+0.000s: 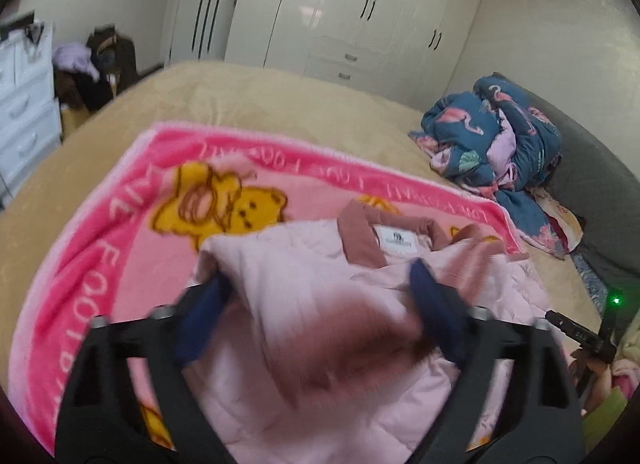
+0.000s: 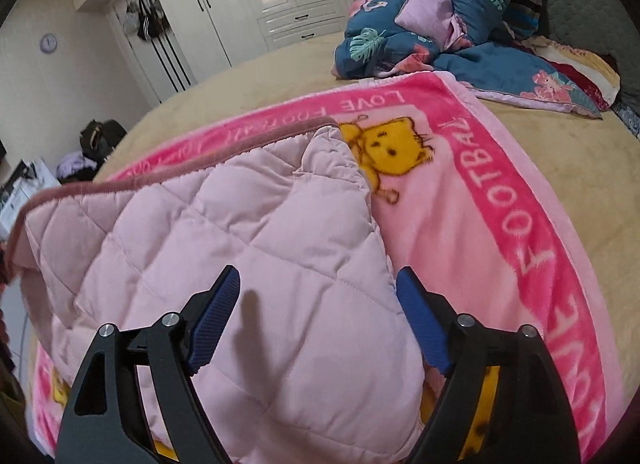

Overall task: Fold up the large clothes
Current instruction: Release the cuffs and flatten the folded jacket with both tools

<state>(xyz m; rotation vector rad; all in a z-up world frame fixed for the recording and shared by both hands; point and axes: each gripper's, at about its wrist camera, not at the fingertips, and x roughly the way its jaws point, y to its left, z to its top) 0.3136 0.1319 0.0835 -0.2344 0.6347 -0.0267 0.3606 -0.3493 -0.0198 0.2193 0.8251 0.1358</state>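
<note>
Here we count one pink quilted jacket (image 2: pixel 224 248) on one pink blanket (image 2: pixel 500 232); left gripper (image 1: pixel 320 284) and right gripper (image 2: pixel 318 284) both released, jaws spread.

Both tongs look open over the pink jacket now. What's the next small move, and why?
Probably lower the right tongs and close them on the pink quilted jacket near its right edge. Both tongs stand open, gripping nothing, and the jacket lies loosely bunched on the pink blanket; the left tongs straddle fabric near the collar.

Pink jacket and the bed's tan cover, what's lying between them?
The pink cartoon blanket, spread under the jacket over the tan cover; the right wrist view shows it best.
</note>
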